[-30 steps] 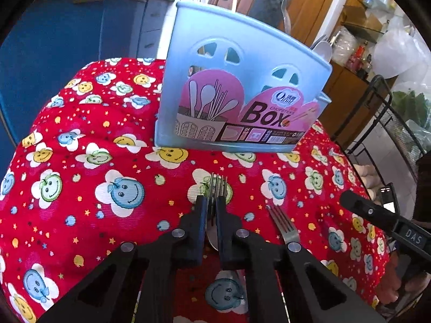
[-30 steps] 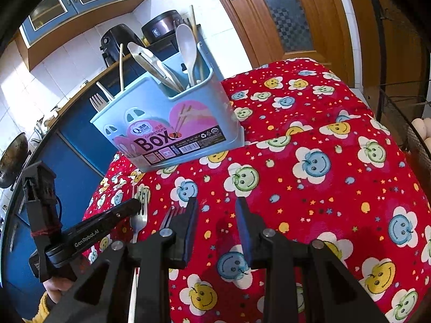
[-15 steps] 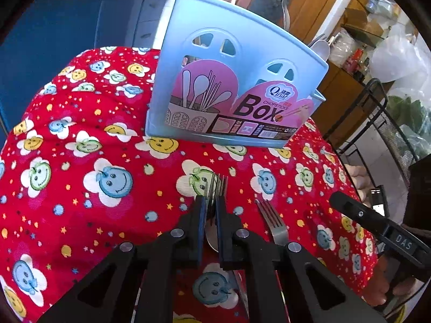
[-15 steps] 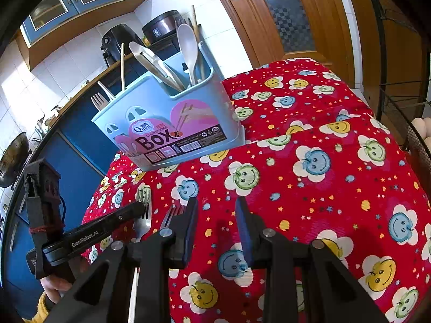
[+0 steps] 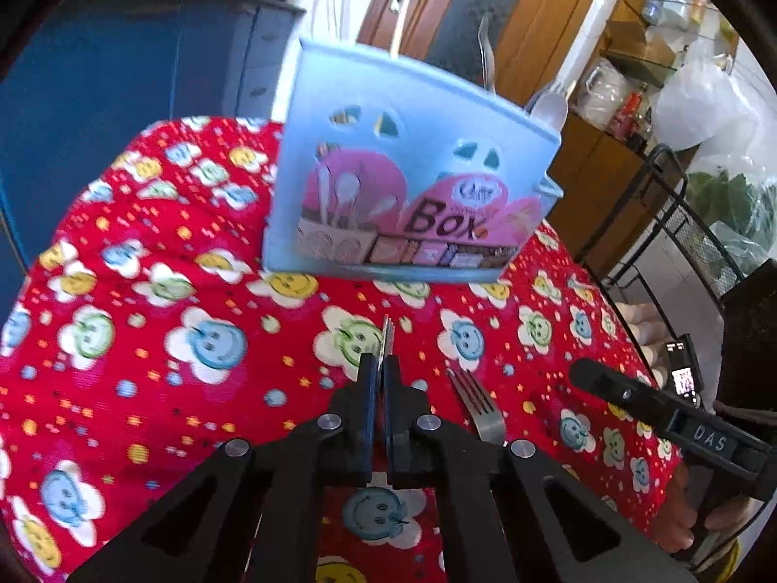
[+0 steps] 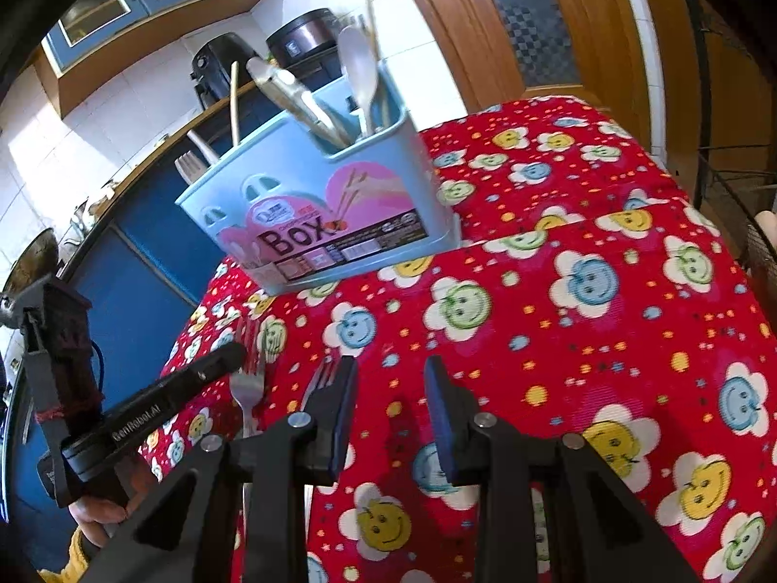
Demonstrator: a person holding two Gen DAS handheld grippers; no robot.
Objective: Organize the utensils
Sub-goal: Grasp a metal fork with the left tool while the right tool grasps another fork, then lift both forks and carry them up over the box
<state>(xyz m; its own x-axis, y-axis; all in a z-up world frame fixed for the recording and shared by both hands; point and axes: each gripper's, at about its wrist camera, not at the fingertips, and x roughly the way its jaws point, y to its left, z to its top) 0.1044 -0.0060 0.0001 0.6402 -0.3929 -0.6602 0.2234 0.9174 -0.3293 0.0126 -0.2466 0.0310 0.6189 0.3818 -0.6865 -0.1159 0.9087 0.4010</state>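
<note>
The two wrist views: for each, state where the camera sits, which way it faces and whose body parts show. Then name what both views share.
Left wrist: rides the left gripper, angled down at the blue utensil box; jaws shut on a fork; the right gripper enters at right.
Right wrist: rides the right gripper, jaws open and empty, facing the box from its other side; a hand holds the left gripper.
Shared: box, red tablecloth, second fork.
</note>
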